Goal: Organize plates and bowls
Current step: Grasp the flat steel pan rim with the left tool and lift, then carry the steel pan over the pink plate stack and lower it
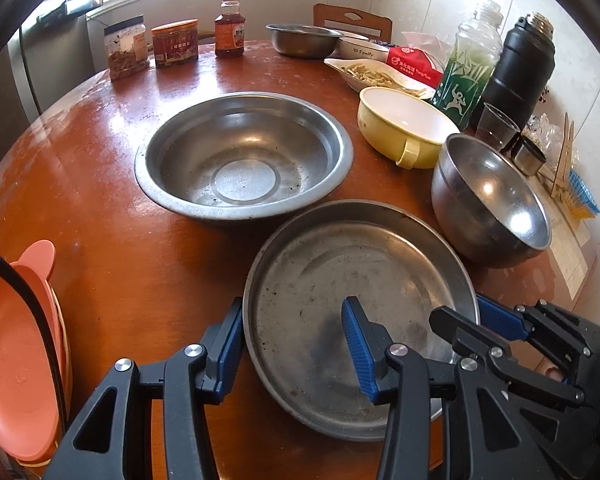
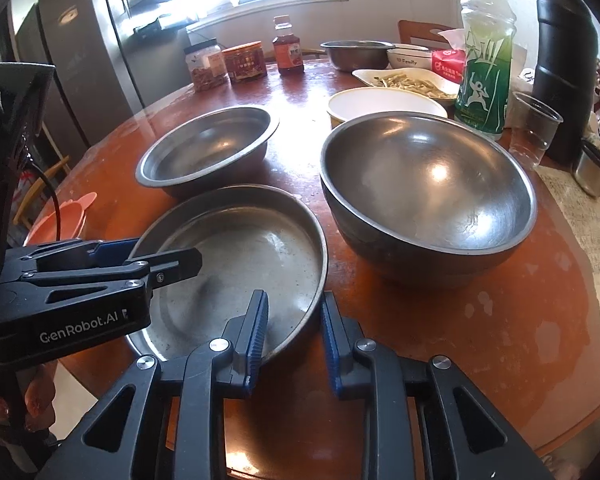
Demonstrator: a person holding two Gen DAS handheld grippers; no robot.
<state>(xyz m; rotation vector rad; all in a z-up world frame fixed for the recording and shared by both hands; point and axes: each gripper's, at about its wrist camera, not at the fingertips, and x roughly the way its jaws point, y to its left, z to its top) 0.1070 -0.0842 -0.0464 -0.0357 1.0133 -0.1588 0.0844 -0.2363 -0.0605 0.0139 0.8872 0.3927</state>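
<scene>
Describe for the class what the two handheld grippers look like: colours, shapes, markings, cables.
Both the left gripper and right gripper are black plastic linkages with triangular cut-outs and silver pivot pins. Their fingers carry ribbed blue pads. White "GenRobot.AI" lettering marks the left one's body, and a black cable trails behind it.

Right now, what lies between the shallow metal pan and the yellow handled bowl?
Only bare table lies between the shallow metal pan and the yellow handled bowl, seen in the left wrist view.
</scene>
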